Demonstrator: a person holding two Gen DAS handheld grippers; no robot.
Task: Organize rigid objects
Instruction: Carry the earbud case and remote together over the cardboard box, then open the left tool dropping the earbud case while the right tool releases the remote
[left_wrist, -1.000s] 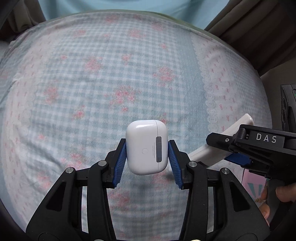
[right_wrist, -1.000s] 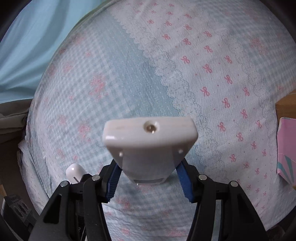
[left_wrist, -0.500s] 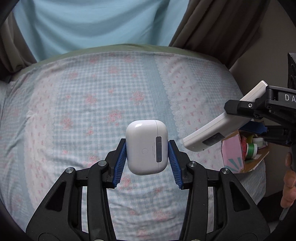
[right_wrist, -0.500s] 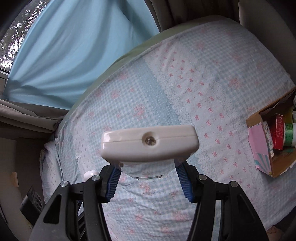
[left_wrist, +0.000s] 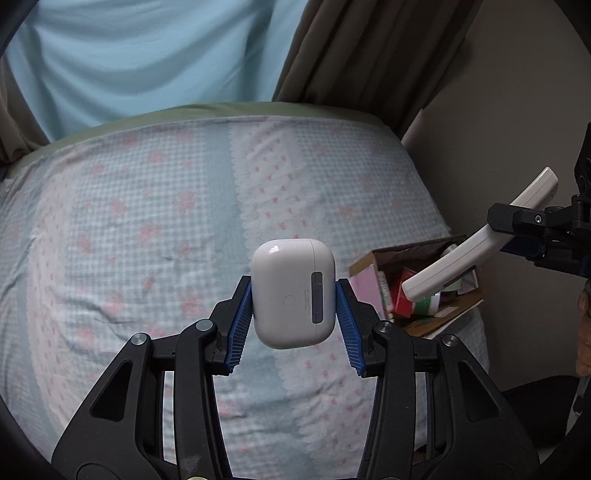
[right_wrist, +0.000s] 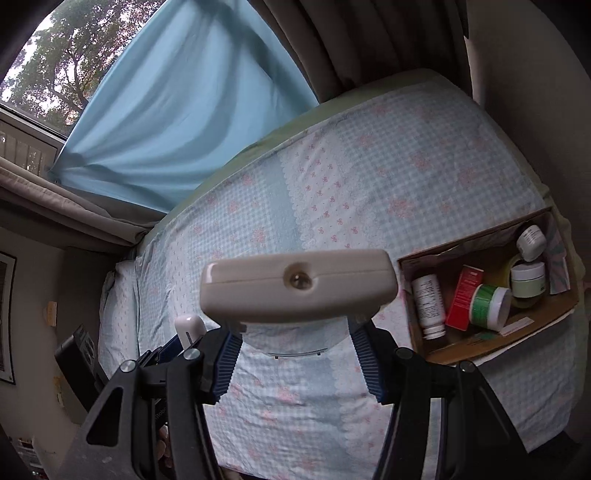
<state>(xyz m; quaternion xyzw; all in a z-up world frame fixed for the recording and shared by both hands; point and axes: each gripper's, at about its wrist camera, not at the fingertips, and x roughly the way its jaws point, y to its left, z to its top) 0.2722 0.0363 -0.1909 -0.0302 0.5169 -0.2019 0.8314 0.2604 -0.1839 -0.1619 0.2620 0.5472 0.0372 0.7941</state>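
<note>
My left gripper (left_wrist: 293, 325) is shut on a white earbud case (left_wrist: 293, 291) and holds it high above the bed. My right gripper (right_wrist: 297, 354) is shut on a white remote control (right_wrist: 295, 288), also high above the bed. In the left wrist view the remote (left_wrist: 476, 247) hangs over a cardboard box (left_wrist: 373, 266) at the bed's right edge. In the right wrist view the box (right_wrist: 476, 345) lies to the right of the remote and holds a white bottle (right_wrist: 428, 302), a red carton (right_wrist: 463, 295), a green-labelled jar (right_wrist: 487, 306) and other jars. The earbud case (right_wrist: 190, 326) shows at lower left.
The bed has a blue checked sheet with pink flowers (left_wrist: 147, 229). A blue curtain (right_wrist: 177, 110) and brown drapes (left_wrist: 351, 55) hang behind it. A wall (left_wrist: 498, 129) runs along the bed's right side. A black device (right_wrist: 79, 350) sits at the left beside the bed.
Both grippers have risen and pulled back from the bed with their objects. The curtains and the cardboard box have come into view. Both grips are unchanged.
</note>
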